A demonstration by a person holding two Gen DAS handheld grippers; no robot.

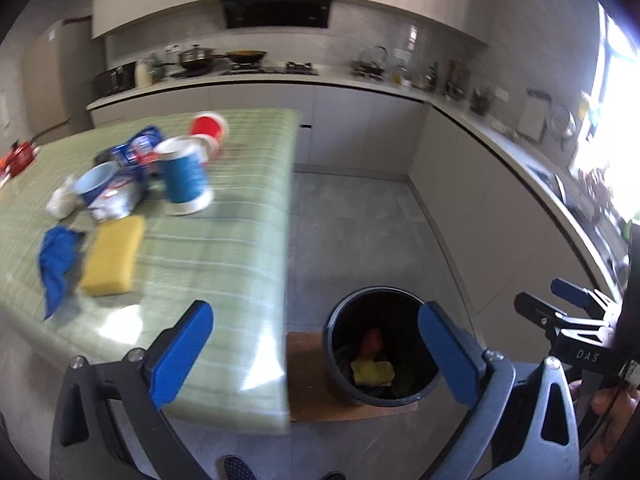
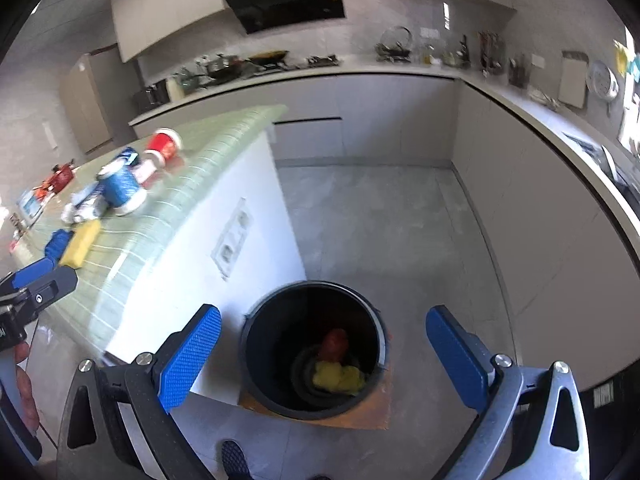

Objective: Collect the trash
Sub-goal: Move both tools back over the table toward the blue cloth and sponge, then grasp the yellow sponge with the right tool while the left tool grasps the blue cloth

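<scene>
Trash is lying in two places: some is sitting at the bottom of the dark round bin (image 2: 314, 346), where a yellow crumpled piece (image 2: 338, 378) is resting just beside a red one (image 2: 334, 345), and the rest is waiting on the green striped tablecloth (image 1: 224, 248) of the counter next to the bin. The bin is standing on a brown mat (image 2: 372, 408) on the grey floor, right at the foot of the counter's white side wall.

Up on the cloth, well away from the bin, a blue paper cup (image 1: 185, 176) is standing upside down, a red cup (image 1: 208, 127) is lying on its side behind it, and a light blue cup (image 1: 97, 182) is lying among blue-and-white wrappers (image 1: 134, 150). A yellow sponge (image 1: 113, 256) and a blue rag (image 1: 58, 258) are lying nearer the edge, touching or almost touching; blur is hiding which.

The left gripper (image 1: 316, 354) is hanging over the counter's corner beside the bin, its blue pads spread wide with nothing between them. The right gripper (image 2: 324, 360) is hovering above the bin, its jaws likewise parted wide and holding nothing.
</scene>
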